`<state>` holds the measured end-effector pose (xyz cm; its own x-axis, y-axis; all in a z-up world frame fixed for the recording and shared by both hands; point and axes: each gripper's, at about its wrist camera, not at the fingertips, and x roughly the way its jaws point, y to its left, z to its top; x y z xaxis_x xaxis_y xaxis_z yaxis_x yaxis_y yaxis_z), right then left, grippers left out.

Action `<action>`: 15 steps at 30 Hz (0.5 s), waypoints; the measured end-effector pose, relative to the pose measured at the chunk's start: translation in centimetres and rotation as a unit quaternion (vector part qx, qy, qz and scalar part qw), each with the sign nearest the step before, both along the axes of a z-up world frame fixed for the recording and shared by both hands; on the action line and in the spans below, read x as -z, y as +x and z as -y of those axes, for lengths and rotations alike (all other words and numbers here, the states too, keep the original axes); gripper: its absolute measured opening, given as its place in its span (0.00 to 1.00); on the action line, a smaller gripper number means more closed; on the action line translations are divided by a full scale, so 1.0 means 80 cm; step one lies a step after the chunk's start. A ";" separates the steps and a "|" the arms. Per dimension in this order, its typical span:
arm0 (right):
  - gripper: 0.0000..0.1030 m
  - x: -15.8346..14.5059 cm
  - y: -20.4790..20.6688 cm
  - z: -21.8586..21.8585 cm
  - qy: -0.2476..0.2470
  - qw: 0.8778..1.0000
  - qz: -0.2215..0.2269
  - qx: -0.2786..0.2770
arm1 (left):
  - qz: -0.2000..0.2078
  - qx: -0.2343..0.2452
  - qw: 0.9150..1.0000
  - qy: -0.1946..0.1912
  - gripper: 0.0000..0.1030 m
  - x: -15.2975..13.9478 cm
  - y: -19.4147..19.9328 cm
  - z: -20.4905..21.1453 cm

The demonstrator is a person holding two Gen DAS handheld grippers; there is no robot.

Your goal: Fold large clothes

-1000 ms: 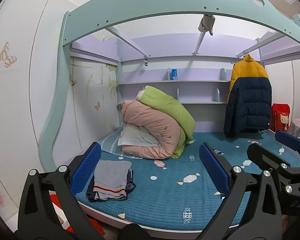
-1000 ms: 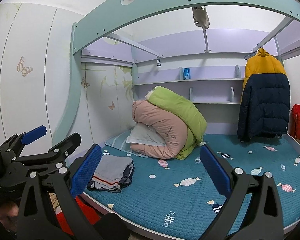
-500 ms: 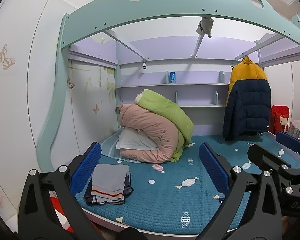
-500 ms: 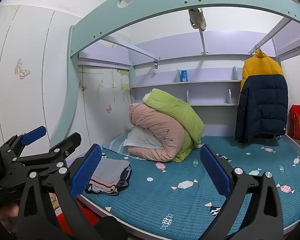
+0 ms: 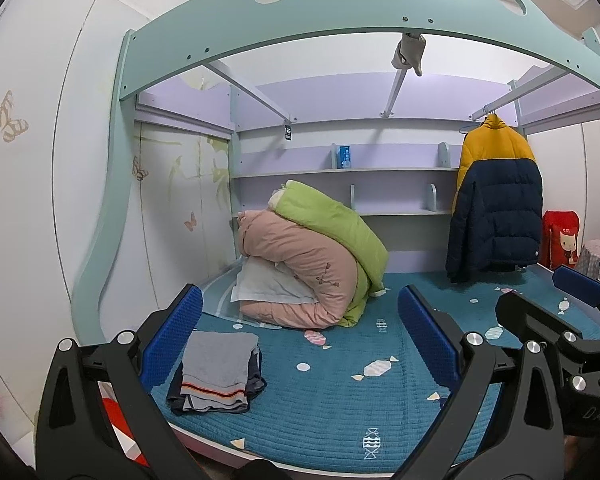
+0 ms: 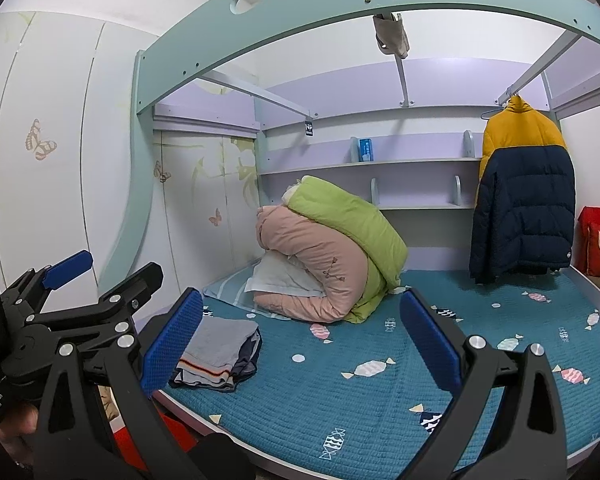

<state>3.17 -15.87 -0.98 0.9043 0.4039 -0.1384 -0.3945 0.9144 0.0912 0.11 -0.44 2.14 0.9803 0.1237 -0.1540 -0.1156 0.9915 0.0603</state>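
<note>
Both cameras had drifted slightly back from the bed (image 5: 340, 408). Left gripper (image 5: 300, 340) and right gripper (image 6: 302, 340) hung wide open, empty. Folded clothes (image 5: 216, 368) sat lower left; the jacket (image 5: 496, 204), upper right, probably came next: reach and unhook.

Soft, even indoor light is filling both views, casting only faint shadows under the folded quilts (image 5: 312, 264) and the hanging jacket (image 6: 524, 196). Fisheye distortion is bending the bed frame (image 5: 340, 20) into an arc, and black vignetting is darkening the corners.
</note>
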 end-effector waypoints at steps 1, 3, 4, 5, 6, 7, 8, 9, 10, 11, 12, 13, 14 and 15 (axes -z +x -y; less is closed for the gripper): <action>0.93 0.000 0.000 0.000 0.000 1.000 0.000 0.000 | 0.000 0.001 1.000 0.000 0.95 0.000 -0.001 0.000; 0.93 0.000 0.000 0.000 0.001 1.000 -0.001 -0.001 | 0.000 0.001 1.000 0.000 0.95 0.000 0.001 0.000; 0.93 0.000 0.000 0.000 0.001 1.000 -0.001 0.000 | 0.000 0.000 1.000 0.000 0.95 0.000 0.000 0.000; 0.93 0.000 0.000 0.000 0.001 1.000 -0.001 0.000 | -0.001 0.000 1.000 0.000 0.95 0.000 0.001 0.000; 0.93 0.001 0.000 0.000 0.001 1.000 -0.001 0.000 | -0.001 0.000 1.000 -0.001 0.95 0.000 0.001 -0.001; 0.93 0.001 0.001 0.000 0.001 1.000 -0.002 0.000 | -0.001 -0.001 1.000 -0.002 0.95 0.001 0.001 -0.001; 0.93 0.001 0.001 -0.001 0.001 1.000 -0.002 0.000 | -0.002 0.000 1.000 -0.002 0.95 0.001 0.002 -0.001; 0.93 0.000 0.001 -0.001 0.001 1.000 -0.002 0.001 | -0.002 0.000 1.000 -0.001 0.95 0.001 0.003 -0.001; 0.93 0.000 0.001 0.000 0.001 1.000 -0.002 0.001 | -0.001 -0.001 1.000 -0.001 0.95 0.001 0.001 0.000; 0.93 0.001 0.002 -0.001 0.001 1.000 -0.003 0.001 | -0.001 -0.001 1.000 -0.001 0.95 0.001 0.002 -0.001; 0.93 0.001 0.002 -0.001 0.002 1.000 -0.003 0.001 | -0.002 -0.001 1.000 -0.002 0.95 0.001 0.002 -0.001; 0.93 0.003 0.002 -0.002 0.002 1.000 -0.004 0.002 | -0.002 -0.001 1.000 -0.002 0.95 0.002 0.002 -0.001; 0.93 0.003 0.003 -0.002 0.001 1.000 -0.005 0.003 | -0.002 -0.001 1.000 -0.001 0.95 0.002 0.003 -0.001; 0.93 0.003 0.004 -0.003 0.000 1.000 -0.005 0.004 | -0.003 -0.001 1.000 -0.001 0.95 0.003 0.003 0.000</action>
